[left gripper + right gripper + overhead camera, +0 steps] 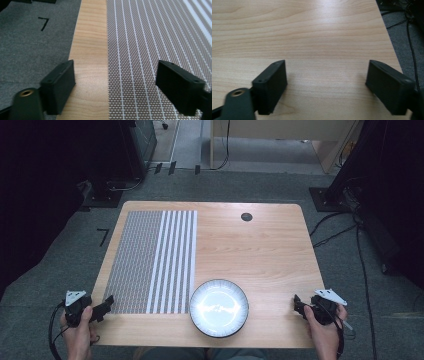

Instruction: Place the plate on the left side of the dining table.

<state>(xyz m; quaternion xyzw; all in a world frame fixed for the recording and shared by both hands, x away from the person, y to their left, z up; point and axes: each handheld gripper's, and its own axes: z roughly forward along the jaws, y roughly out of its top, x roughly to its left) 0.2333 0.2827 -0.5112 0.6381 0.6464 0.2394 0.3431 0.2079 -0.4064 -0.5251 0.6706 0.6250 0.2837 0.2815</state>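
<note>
- Left gripper point(107, 303): jaws wide apart, holding nothing, poised at the near-left corner of the woven placemat point(150, 262).
- Bowl point(219, 307): empty, at the table's point(260, 250) near edge, just right of the placemat; likely starting stage, next calling for a reach inward.
- Right gripper point(298, 304): jaws wide apart, empty, over bare wood.

Showing matte black, blocky jaws on the left gripper point(116, 85), a small screw hole in each top face and a brass-ringed hole at seven o'clock. Repeating that build on the right gripper point(325, 85). Carrying pale grey three-cornered plates on top, trailing thin black cables toward six o'clock.
</note>
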